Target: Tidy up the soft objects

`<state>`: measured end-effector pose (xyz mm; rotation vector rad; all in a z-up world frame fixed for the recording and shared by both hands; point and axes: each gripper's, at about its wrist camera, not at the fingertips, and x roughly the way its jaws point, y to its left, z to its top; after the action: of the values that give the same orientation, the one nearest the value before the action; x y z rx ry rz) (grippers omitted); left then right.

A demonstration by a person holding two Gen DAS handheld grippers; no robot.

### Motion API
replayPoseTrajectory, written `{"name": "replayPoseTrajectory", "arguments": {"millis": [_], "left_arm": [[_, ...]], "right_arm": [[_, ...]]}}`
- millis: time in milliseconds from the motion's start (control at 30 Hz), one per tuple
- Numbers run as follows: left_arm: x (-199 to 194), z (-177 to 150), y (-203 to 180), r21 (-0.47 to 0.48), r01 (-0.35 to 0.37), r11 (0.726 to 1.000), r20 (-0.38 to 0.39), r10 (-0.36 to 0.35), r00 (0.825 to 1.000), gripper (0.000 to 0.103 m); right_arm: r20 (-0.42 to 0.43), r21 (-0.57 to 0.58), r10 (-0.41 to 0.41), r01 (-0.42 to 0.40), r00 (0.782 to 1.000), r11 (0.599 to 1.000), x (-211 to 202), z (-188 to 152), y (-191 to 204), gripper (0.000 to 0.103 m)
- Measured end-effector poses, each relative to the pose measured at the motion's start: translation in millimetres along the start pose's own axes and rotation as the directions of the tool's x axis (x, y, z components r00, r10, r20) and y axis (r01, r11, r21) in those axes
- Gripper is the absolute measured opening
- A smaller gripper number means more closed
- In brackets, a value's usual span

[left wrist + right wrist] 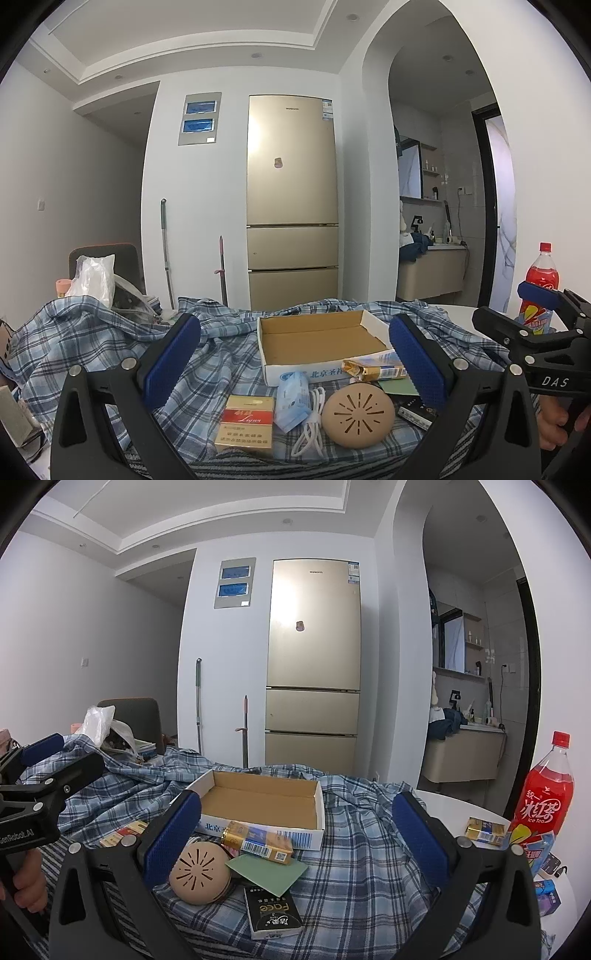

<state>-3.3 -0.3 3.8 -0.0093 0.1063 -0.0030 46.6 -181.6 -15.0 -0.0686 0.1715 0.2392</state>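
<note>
- Left gripper (295, 363) hangs with its jaws spread wide, nothing in them.
- Right gripper (297, 840) is the same, gaping and empty.
- Plaid cloth (354, 849) lies rumpled under everything.
- Blue tissue pack (292, 400) sits at 6 o'clock from the cardboard box (321, 338), touching it.

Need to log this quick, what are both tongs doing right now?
Left tongs: open, holding nothing, above the blue plaid cloth.
Right tongs: open, holding nothing.

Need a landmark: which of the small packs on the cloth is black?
The black pack printed "Face", lying nearest the camera below the green card. The other packs are gold or red-and-gold.
</note>
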Motion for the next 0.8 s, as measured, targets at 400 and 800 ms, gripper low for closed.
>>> {"name": "replayPoseTrajectory", "arguments": {"millis": [400, 800], "left_arm": [[-1.5, -0.4, -1.3, -0.001, 0.001, 1.000, -0.004, -0.001, 1.000, 0.103], [0.8, 1.9, 2.9, -0.010, -0.013, 1.000, -0.006, 0.013, 1.000, 0.103]], "right_arm": [[-0.006, -0.003, 0.005, -0.005, 1.000, 1.000, 1.5, 0.2, 2.0, 0.103], [-0.006, -0.004, 0.005, -0.005, 1.000, 1.000, 1.3, 0.4, 1.7, 0.103]]}}
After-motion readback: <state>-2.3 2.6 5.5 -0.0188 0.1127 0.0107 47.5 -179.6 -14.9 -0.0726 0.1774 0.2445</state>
